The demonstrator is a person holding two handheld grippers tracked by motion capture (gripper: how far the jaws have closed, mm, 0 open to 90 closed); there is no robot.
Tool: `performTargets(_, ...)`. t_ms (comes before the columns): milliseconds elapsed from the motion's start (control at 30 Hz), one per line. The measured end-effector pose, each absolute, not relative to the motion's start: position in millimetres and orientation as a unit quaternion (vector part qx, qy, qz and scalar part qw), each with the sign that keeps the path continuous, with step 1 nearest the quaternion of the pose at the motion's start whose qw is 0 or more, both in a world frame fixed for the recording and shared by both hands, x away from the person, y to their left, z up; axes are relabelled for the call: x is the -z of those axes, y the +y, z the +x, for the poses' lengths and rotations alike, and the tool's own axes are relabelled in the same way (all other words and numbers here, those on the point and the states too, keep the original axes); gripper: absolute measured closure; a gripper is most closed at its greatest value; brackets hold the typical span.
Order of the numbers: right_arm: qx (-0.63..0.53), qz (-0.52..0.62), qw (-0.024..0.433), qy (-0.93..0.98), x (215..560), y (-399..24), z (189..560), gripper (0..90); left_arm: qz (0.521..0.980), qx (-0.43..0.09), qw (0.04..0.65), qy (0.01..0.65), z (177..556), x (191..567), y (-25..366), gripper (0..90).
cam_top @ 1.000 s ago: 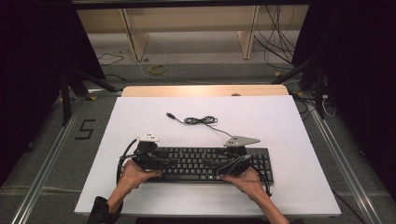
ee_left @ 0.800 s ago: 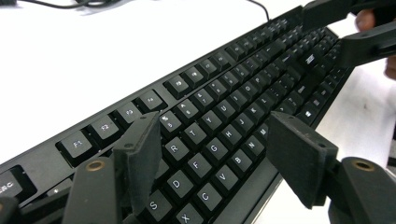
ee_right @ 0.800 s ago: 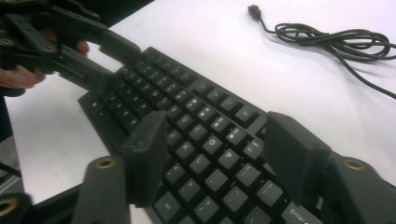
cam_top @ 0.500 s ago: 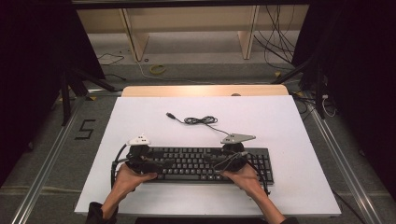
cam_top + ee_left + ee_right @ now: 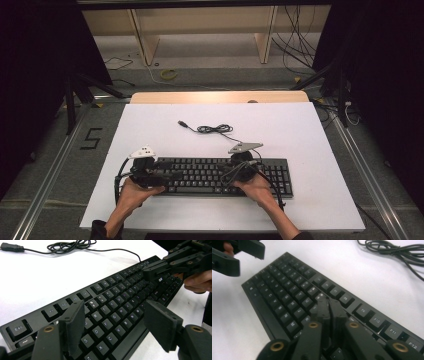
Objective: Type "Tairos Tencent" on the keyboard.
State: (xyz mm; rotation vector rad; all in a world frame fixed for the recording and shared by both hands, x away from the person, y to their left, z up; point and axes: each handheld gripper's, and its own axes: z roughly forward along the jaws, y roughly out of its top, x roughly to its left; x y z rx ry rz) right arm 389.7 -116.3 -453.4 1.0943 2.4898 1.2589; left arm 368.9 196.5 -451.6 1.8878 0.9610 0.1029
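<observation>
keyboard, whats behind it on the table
Behind the keyboard its coiled cable lies on the white board, ending in a plug. Where the cable meets the keyboard is covered by the right gripper.

Both forearms come in from the near edge, each hand wrapped around a gripper held low and pointing inward toward the other. The left gripper has its jaws standing wide apart, with nothing pressed between the pads. The right gripper has just been closing, and its jaws now meet flat together, with nothing between the fingertips.
</observation>
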Motion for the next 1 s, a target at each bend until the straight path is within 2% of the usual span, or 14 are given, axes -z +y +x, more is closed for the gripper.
performTargets(1000,-0.378,0.362,0.06,0.85,473.5,-94.6,400.3,90.0,0.769,-0.048,0.499,0.397,358.3,456.3,201.6,33.4)
